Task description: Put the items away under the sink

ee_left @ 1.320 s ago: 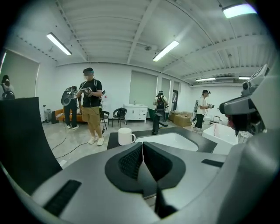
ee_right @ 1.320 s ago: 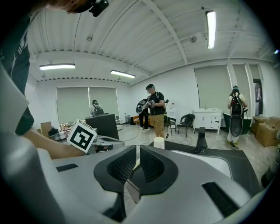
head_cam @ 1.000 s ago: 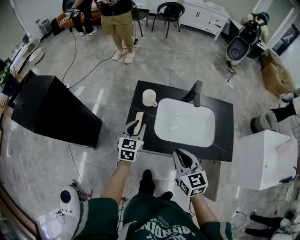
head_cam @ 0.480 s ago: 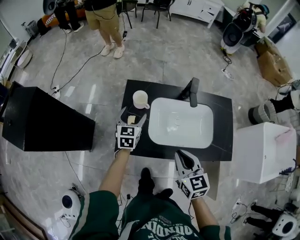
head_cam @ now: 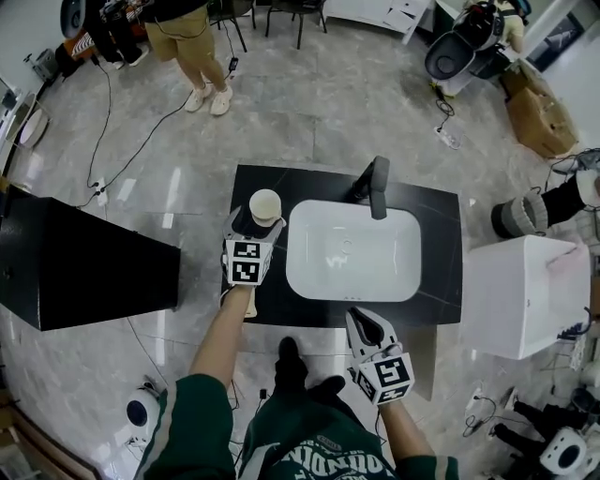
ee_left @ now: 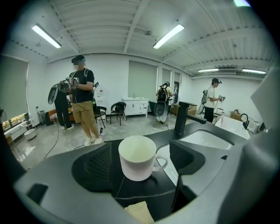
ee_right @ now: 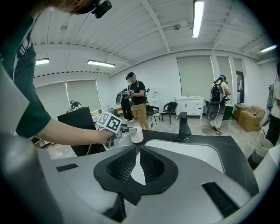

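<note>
A white mug point(head_cam: 265, 204) point(ee_left: 138, 156) stands on the black counter point(head_cam: 441, 272), left of the white sink basin point(head_cam: 352, 253). My left gripper point(head_cam: 256, 223) point(ee_left: 140, 151) is open, its jaws have just been opening, and the mug stands between them untouched, handle to the right. A beige pad point(head_cam: 249, 302) point(ee_left: 141, 212) lies on the counter under my left wrist. My right gripper point(head_cam: 362, 316) point(ee_right: 138, 146) is shut and empty, at the counter's near edge in front of the basin. The right gripper view also catches the mug point(ee_right: 136, 135) and the left gripper point(ee_right: 127, 130).
A black faucet point(head_cam: 375, 183) rises behind the basin. A black box point(head_cam: 84, 272) stands to the left and a white cabinet point(head_cam: 520, 300) to the right. Cables point(head_cam: 141, 131) cross the tiled floor; a person point(head_cam: 187, 28) stands beyond.
My left gripper moved forward along the counter, from over the beige pad to the mug, and its jaws opened wide. The right gripper shifted only slightly.
</note>
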### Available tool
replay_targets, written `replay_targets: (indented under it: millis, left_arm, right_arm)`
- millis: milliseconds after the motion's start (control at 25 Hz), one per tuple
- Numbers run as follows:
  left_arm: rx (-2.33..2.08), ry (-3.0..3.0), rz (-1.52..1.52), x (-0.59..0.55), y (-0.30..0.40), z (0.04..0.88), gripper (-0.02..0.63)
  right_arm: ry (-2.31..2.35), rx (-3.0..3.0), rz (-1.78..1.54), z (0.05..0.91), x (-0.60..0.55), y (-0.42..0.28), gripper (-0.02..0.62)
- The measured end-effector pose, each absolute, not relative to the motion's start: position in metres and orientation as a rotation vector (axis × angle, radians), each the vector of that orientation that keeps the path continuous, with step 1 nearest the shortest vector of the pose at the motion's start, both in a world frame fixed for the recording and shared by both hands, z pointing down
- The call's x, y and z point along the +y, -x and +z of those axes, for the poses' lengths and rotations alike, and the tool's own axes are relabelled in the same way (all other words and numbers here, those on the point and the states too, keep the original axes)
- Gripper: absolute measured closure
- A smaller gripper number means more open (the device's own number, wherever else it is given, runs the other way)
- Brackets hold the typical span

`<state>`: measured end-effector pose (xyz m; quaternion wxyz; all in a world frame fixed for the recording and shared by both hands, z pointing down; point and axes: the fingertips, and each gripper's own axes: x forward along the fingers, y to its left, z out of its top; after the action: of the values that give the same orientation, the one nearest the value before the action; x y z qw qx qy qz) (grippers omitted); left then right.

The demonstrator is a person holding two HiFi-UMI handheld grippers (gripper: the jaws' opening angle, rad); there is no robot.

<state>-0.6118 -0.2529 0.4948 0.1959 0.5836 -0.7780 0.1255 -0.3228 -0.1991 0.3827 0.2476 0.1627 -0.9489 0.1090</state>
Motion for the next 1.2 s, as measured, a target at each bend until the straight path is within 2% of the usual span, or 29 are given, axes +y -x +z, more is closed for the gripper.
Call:
replay_targets:
  millis: [320,840,1200]
  left_arm:
    - [-2.129,-1.622,0.406,-0.28,0.627,0.52,0.202]
    - [-2.042,-1.618,0.332,-0.286,0.628,0.53,0.218]
    - [-2.01,-1.74,0.317,-0.281,0.599,0.499,0.222]
  right_arm:
    - [-0.463,-2.556,0.335,0.398,-0.205,0.319,0.551]
    - [-0.486,-2.538,0.394,0.407,-0.201,0.309,0.551]
    - [-0.493,-2.545,0.398,0.406,-0.189,0.299,0.551]
